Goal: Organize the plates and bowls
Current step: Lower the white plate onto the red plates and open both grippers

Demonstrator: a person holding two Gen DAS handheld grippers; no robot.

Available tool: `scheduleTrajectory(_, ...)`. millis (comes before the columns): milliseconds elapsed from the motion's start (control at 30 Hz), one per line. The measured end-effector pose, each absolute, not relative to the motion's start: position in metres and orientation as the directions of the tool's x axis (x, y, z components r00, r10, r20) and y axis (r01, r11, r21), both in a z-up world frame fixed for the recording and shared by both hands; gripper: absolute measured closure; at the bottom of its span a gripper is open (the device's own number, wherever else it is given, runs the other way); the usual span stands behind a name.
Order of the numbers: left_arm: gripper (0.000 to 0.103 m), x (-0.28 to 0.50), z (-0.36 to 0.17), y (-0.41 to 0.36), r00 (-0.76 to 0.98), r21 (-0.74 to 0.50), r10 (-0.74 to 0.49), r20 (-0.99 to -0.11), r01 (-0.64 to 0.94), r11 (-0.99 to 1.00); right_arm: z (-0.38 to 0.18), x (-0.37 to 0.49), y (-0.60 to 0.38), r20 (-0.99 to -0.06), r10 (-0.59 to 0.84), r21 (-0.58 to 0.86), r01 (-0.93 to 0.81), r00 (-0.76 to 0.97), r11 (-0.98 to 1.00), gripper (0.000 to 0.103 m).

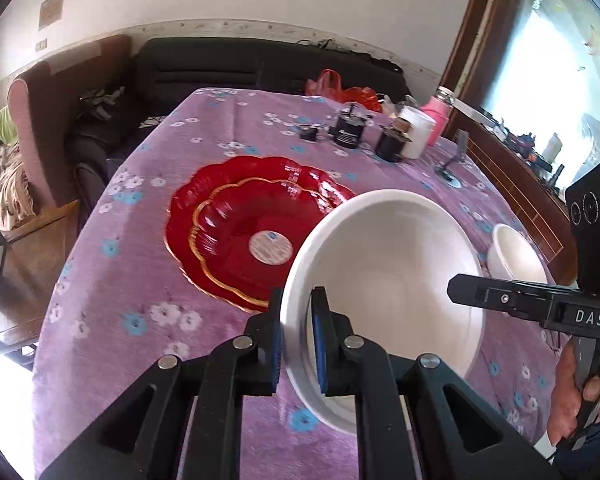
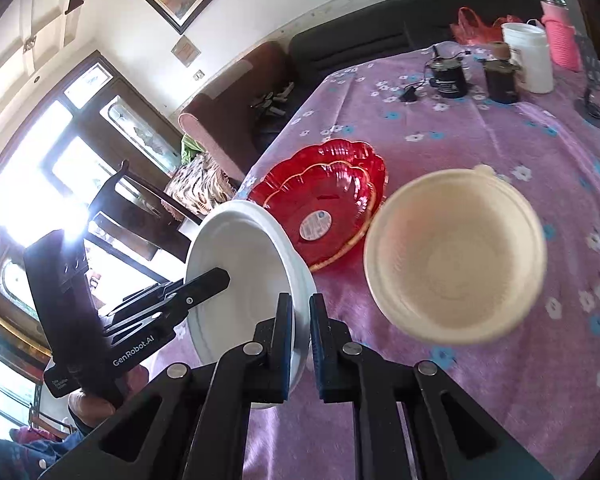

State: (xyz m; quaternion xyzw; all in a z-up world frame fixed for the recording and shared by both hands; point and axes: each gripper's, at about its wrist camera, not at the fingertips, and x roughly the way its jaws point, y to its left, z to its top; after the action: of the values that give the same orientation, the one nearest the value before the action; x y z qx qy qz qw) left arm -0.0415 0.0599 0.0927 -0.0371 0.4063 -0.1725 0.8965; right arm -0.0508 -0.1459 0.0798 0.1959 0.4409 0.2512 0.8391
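My left gripper [image 1: 297,334] is shut on the near rim of a large white bowl [image 1: 388,280] and holds it tilted above the purple flowered tablecloth [image 1: 140,300]. My right gripper [image 2: 300,338] is shut on the opposite rim of the same white bowl [image 2: 244,276]; it also shows in the left wrist view [image 1: 500,298] at the bowl's right rim. Two red scalloped plates [image 1: 236,224], the smaller nested in the larger, lie just beyond the bowl, and show in the right wrist view [image 2: 328,196]. A cream bowl [image 2: 456,256] stands upright to the right, and shows in the left wrist view [image 1: 516,256].
At the table's far end stand black motors [image 1: 350,128], a white container [image 1: 418,130], a pink bottle [image 1: 440,114] and a red plastic bag [image 1: 336,86]. A small stand [image 1: 454,160] is near the right edge. A dark sofa [image 1: 260,64] lies beyond the table.
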Motion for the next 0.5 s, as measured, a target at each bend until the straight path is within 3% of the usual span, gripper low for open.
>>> scheduleTrajectory(500,0.085,0.066,0.082,0.081,0.595,-0.165,-0.223,-0.772,0.15,0.975,0.067,0.051,-0.109,-0.663,0.586,0.556,-0.217,0.466,0.802,0.092)
